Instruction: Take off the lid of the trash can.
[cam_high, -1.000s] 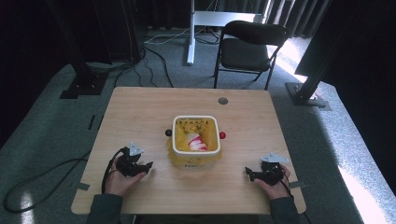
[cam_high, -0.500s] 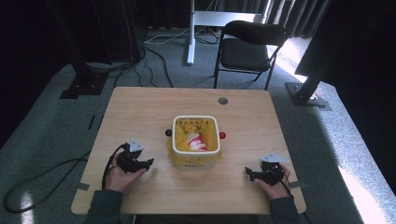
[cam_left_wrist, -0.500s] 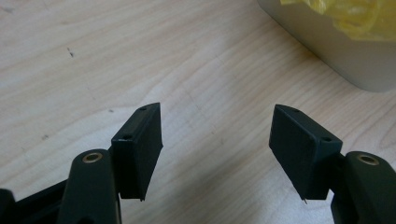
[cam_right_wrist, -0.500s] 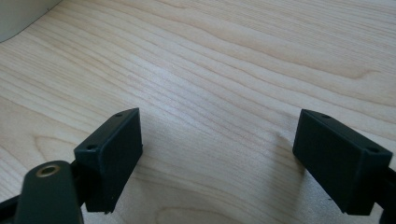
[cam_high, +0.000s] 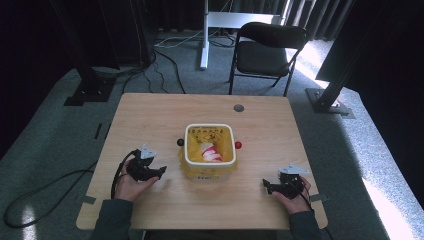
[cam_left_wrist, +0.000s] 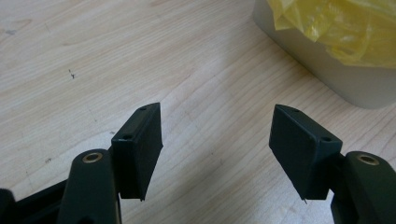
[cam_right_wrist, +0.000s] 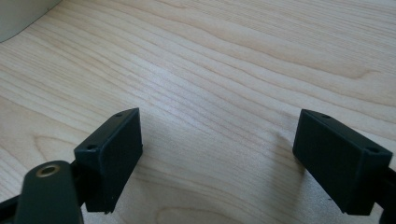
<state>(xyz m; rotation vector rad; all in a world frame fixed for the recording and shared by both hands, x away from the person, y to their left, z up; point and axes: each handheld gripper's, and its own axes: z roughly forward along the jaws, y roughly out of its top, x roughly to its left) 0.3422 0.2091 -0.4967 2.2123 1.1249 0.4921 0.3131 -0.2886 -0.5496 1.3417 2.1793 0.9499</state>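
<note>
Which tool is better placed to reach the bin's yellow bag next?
Left, probably. The left tool sits closer to the bin, open, with the yellow bag just ahead; the right tool rests farther off.

A light wooden desk (cam_high: 150, 115) is standing on grey carpet (cam_high: 60, 125). A black folding chair (cam_high: 267, 52) is sitting beyond it, beside a white stand (cam_high: 205, 35). Dark curtains are hanging behind, cables are trailing across the floor, and daylight is falling at the right.
</note>
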